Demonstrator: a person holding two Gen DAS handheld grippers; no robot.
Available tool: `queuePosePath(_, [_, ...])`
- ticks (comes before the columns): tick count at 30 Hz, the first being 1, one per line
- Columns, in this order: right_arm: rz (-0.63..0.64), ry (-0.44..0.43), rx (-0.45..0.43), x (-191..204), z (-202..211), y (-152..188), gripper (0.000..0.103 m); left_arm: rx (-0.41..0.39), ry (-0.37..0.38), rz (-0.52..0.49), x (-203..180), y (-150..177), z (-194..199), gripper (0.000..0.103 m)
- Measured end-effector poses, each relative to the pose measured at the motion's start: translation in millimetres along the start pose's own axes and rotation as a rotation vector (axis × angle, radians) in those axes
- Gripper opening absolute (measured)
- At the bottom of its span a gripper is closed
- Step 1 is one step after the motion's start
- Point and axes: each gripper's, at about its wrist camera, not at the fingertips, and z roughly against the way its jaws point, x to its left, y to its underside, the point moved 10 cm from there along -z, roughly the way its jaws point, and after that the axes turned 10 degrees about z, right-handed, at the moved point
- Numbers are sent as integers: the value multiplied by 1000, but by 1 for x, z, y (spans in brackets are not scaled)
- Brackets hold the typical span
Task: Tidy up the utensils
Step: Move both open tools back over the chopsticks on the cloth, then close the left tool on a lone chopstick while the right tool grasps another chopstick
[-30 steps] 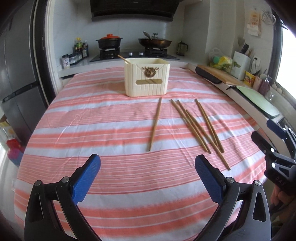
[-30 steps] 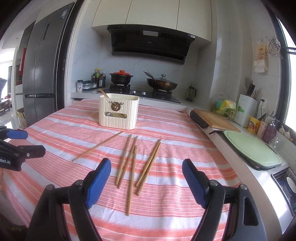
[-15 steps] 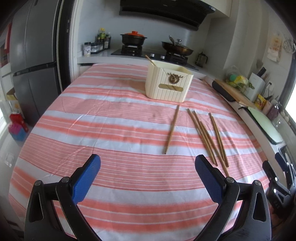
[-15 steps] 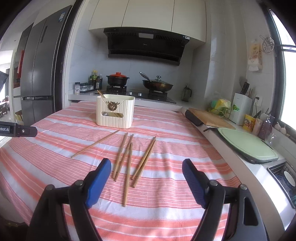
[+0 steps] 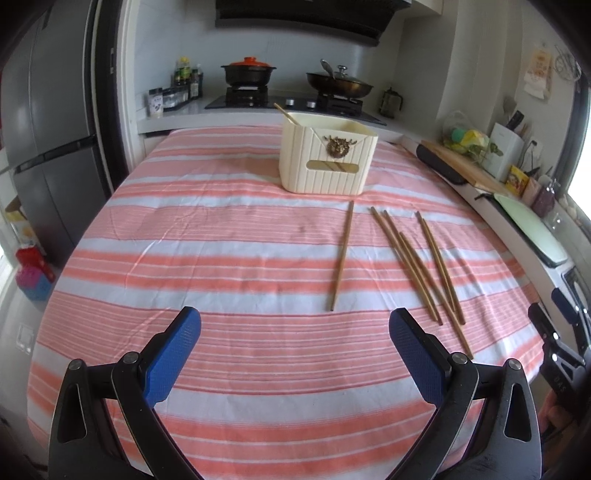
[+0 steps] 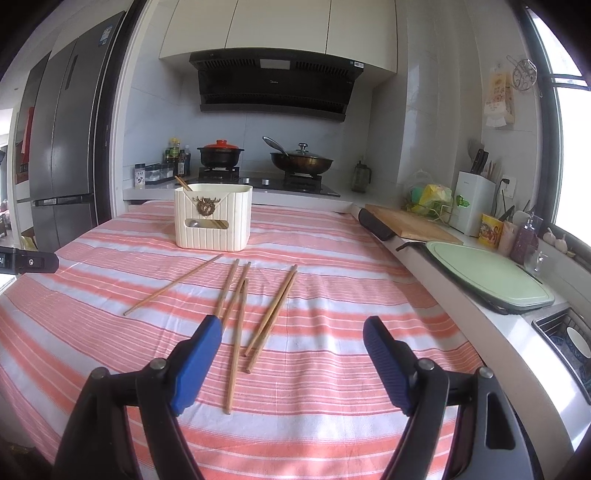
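**Chopsticks loose on striped cloth, holder at far end**

Chopsticks: six wooden sticks lie flat on the tablecloth [image 5: 221,258], in front of the cream holder [image 5: 327,162]. One single chopstick [image 5: 341,254] lies apart on the left; a group of three [image 5: 410,266] lies to its right, crossing at the near ends; a pair [image 5: 439,266] lies rightmost, side by side. One more stick [image 5: 284,110] leans out of the holder's back left corner.

Views compared. The left wrist view looks down on the cloth and shows the sticks fanned ahead and to the right of the left gripper [image 5: 295,354], with part of the right gripper's black frame at the right edge. The right wrist view sits lower and shows the range hood [image 6: 273,85], the upper cabinets [image 6: 280,29] and the sink corner [image 6: 569,339], which the other view cuts off. In it the group of three [image 6: 236,295] runs toward the right gripper [image 6: 291,354], its longest stick ending between the blue pads; the pair [image 6: 275,310] lies just right of that.

Tongs. Both grippers have their jaws spread wide, nothing between them, both above the cloth and touching no stick.

Surroundings, largest first: refrigerator [image 6: 62,147] at left; table under the cloth; stove [image 6: 266,181] with a red-lidded pot [image 6: 220,153] and a lidded pan [image 6: 301,160]; green board [image 6: 487,273]; wooden cutting board [image 6: 410,221]; knife block [image 6: 474,206]; spice jars [image 6: 159,171].

Nothing lies between either gripper and the sticks.
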Motion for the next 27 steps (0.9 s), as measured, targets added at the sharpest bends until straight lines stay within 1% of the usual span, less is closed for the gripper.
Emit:
queuePosePath(3, [-19,-9,34,-3,-10,5,80,30,9,-7,-4,0,-14,102])
queuePosePath(7, [-36,-22,79,-11,-22,12,74,53,25,-12,-10,-3,-28,101])
queuePosePath(9, [-43,-27,99,-15,-28,14,67,58,27,-22,-13,-5,-33,101])
queuePosePath(12, [-58,-43,140,-17,-40,19,59,68,27,-36,-15,-8,-42,101])
queuePosePath(13, [-68,-53,152,-17,-43,21,55,78,34,-38,-17,-9,-46,101])
queuePosePath(14, [-79,-63,163,-16,-47,22,54,92,47,-41,-19,-10,-52,101])
queuePosePath(16, [-99,-74,173,-15,-52,23,54,131,66,-58,-26,-14,-67,101])
queuePosePath(19, [-112,-89,184,-10,-56,24,54,141,87,-89,-41,-29,-89,101])
queuePosePath(22, [-121,-100,187,-6,-56,25,54,162,89,-115,-56,-39,-117,101])
queuePosePath(24, [-124,-108,196,-4,-56,27,54,180,74,-138,-64,-43,-139,99])
queuePosePath(25, [-124,-108,200,-4,-56,29,54,189,63,-158,-67,-43,-150,95])
queuePosePath(26, [-122,-107,205,-5,-55,31,54,200,48,-180,-69,-42,-160,88])
queuePosePath(27, [-120,-104,211,-6,-55,32,54,214,27,-202,-70,-40,-171,85])
